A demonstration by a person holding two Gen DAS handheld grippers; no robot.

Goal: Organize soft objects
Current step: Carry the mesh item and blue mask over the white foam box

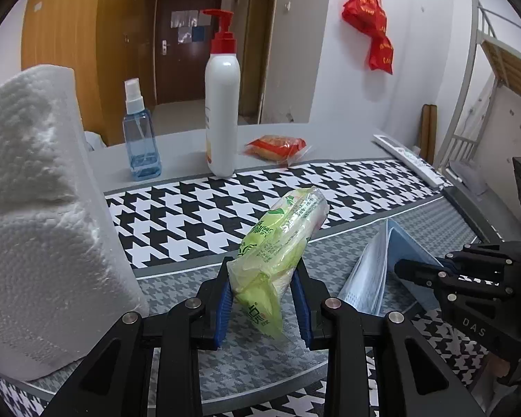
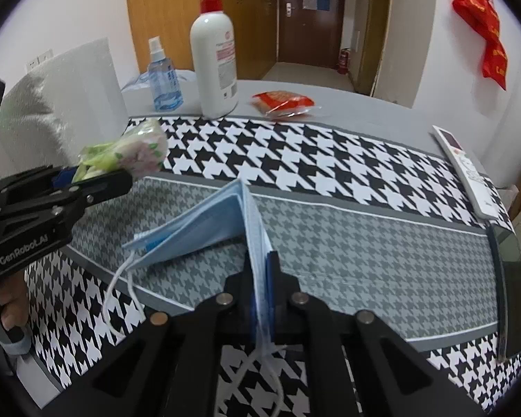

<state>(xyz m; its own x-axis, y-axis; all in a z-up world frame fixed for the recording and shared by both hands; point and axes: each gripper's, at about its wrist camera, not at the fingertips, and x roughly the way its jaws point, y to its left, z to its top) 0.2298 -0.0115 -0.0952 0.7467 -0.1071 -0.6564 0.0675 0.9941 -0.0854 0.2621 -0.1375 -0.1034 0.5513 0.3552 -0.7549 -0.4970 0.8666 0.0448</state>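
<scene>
My left gripper (image 1: 264, 278) is shut on a green tissue pack (image 1: 278, 239), which it holds tilted above the houndstooth mat (image 1: 198, 215). From the right wrist view the same pack (image 2: 135, 149) sticks out of the left gripper (image 2: 97, 177) at the left. My right gripper (image 2: 262, 267) is shut on a stack of blue face masks (image 2: 205, 222), pinching one edge while the rest fans out to the left over the mat (image 2: 364, 236). White ear loops hang below. The left wrist view shows the masks (image 1: 375, 267) held by the right gripper (image 1: 403, 267).
A paper towel roll (image 1: 34, 215) stands close at the left. Behind are a blue spray bottle (image 1: 140, 139), a white pump bottle (image 1: 222, 111) and a red snack packet (image 1: 278, 147). A remote (image 2: 469, 170) and a dark phone (image 2: 510, 285) lie at the right edge.
</scene>
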